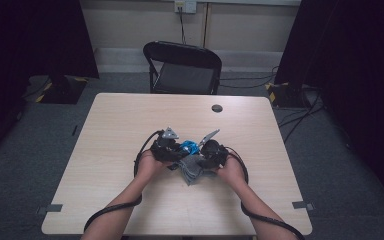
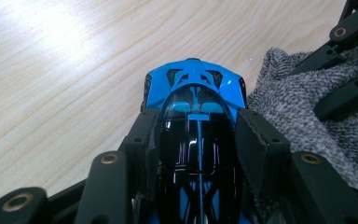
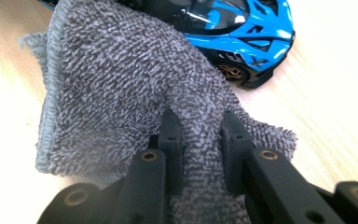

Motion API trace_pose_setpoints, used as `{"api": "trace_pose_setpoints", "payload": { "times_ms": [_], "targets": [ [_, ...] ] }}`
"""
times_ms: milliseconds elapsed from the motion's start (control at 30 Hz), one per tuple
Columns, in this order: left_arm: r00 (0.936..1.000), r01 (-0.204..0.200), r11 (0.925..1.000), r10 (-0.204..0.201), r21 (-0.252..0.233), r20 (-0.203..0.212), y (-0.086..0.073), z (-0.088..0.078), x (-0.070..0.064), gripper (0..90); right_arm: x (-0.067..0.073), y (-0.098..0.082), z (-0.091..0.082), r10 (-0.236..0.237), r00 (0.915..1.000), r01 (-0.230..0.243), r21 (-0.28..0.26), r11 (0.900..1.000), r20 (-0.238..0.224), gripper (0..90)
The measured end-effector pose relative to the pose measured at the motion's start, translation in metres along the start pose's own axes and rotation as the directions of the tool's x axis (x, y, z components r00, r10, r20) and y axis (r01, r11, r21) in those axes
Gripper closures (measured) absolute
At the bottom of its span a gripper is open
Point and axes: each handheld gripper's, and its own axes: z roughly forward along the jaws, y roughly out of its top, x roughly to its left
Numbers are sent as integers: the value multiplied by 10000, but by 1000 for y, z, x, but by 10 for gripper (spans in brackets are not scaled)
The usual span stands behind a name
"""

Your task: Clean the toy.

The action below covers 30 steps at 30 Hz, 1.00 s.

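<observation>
Left gripper [image 2: 198,140] clamps the blue toy car [image 2: 196,93] across its glossy, slippery, rigid cabin sides, mid-table. Right gripper [image 3: 199,140] pinches a fold of grey cloth [image 3: 116,84], soft and light, draped against the car's flank.

My table [image 1: 130,130] is pale wood; a car [image 1: 188,146] and cloth [image 1: 192,170] sit centre, a black disc [image 1: 217,108] at one o'clock.

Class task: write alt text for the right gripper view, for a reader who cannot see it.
The right gripper's two black jaws pinch a fold of a grey terry cloth that drapes over a light wooden table. Behind the cloth sits a blue and black toy car with a bronze wheel, its near end partly covered by the cloth.
</observation>
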Motion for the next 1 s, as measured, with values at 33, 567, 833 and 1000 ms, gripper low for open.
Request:
{"api": "trace_pose_setpoints", "payload": {
  "times_ms": [33, 567, 833, 1000],
  "targets": [
    [10000, 2, 10000, -2, -6, 8, 0, 0, 0, 517, -1, 0, 0, 1, 10000, -1, 0, 10000, 10, 740],
    [10000, 11, 10000, -11, -38, 3, 0, 0, 0, 517, -15, -4, -3, 398, 9987, -399, 14, 9992, 332, 740],
    [10000, -19, 10000, 19, -51, -24, -1, 0, 0, 517, -22, -6, -3, 636, 9971, -635, -21, 9980, 427, 740],
    [10000, -50, 10000, 49, -41, -39, -1, 0, 0, 517, -27, -7, -4, 746, 9954, -746, -23, 9972, 606, 740]
  ]
}}
